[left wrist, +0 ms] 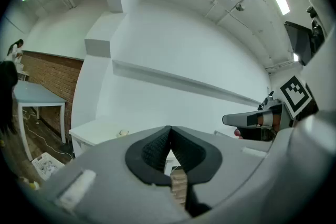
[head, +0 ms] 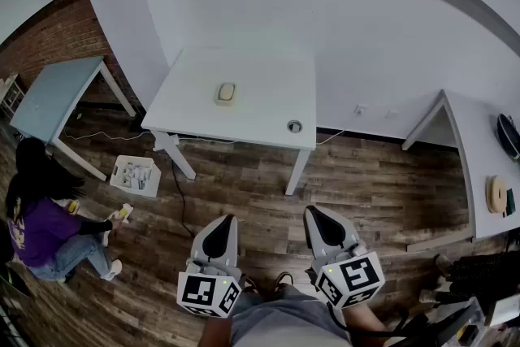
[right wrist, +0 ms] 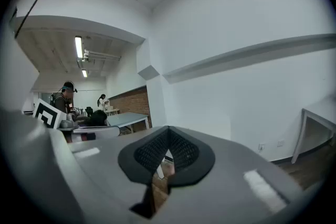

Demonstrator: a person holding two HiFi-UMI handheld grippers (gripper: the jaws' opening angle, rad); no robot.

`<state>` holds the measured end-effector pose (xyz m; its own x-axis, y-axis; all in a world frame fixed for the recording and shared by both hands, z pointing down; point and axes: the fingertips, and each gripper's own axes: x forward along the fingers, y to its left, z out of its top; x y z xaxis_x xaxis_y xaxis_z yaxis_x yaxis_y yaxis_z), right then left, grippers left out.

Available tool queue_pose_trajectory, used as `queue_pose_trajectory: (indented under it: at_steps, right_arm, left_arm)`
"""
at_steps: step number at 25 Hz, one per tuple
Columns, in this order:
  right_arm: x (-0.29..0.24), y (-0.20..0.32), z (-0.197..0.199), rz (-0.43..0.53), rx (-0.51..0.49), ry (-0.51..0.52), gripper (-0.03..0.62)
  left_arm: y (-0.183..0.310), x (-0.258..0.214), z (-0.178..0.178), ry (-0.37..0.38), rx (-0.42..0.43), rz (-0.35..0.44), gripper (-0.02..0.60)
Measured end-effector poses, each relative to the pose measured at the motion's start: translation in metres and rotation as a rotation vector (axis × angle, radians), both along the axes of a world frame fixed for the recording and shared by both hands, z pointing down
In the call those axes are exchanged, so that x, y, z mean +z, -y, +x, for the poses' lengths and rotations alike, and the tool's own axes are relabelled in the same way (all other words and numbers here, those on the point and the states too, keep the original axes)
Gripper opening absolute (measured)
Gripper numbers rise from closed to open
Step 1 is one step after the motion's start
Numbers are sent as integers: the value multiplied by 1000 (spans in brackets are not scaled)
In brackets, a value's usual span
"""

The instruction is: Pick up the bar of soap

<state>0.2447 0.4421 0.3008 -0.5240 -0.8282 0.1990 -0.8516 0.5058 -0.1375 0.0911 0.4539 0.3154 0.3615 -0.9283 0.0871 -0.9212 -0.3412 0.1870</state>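
Across the wood floor (head: 366,183), your soap (head: 226,93) sits on the white table (head: 260,114), well apart from your left gripper (head: 218,240) and right gripper (head: 325,230), both closed and empty.

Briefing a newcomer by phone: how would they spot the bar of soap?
Find the white rectangular table against the white wall ahead. Near its middle lies the cream, rounded bar of soap; its only neighbour is a small dark ring by the front right corner.
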Motion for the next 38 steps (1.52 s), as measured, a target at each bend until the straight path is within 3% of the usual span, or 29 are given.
queue_pose_trajectory:
  at_steps: [9, 17, 23, 38]
  right_arm:
    - [19, 12, 32, -32, -34, 30, 2]
    - [30, 37, 32, -67, -65, 43, 2]
    - [28, 81, -4, -44, -76, 26, 3]
    - [12, 218, -154, -2, -50, -25, 2]
  left_arm:
    - [9, 8, 42, 28, 9, -33, -2]
    - [40, 8, 45, 29, -1, -35, -2]
    - [83, 9, 12, 25, -14, -18, -3]
    - [222, -1, -118, 24, 42, 18, -3]
